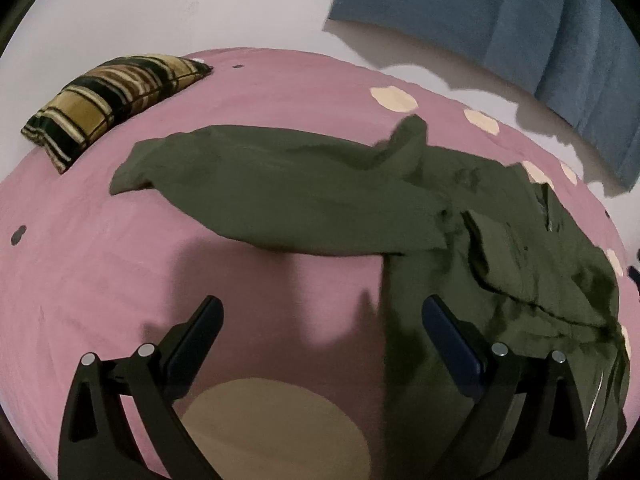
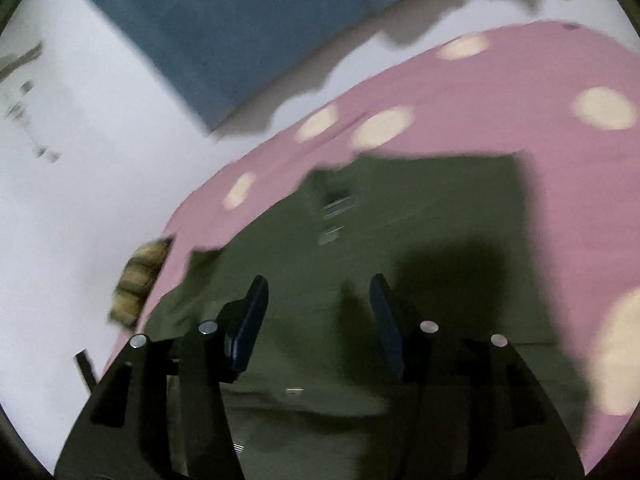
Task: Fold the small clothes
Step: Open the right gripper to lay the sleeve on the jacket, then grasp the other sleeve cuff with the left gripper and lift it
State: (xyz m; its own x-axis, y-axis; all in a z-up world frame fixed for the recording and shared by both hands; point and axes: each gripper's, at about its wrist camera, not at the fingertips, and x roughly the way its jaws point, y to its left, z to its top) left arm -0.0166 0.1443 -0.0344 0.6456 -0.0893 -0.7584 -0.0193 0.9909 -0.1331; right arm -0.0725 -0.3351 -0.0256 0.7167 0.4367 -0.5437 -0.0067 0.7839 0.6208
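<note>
An olive-green garment point(image 1: 304, 192) lies on a pink bedsheet point(image 1: 100, 264) with cream dots. One long part stretches left across the bed and a rumpled part bunches at the right. My left gripper point(image 1: 322, 312) is open and empty, above the sheet just left of the garment's near edge. In the right wrist view the same garment point(image 2: 420, 216) fills the middle, blurred by motion. My right gripper point(image 2: 318, 288) is open and empty, right above the cloth.
A striped brown and black pillow point(image 1: 108, 100) lies at the far left of the bed. A blue curtain point(image 1: 500, 20) hangs on the white wall behind. The pillow point(image 2: 140, 280) shows at the left edge in the right wrist view.
</note>
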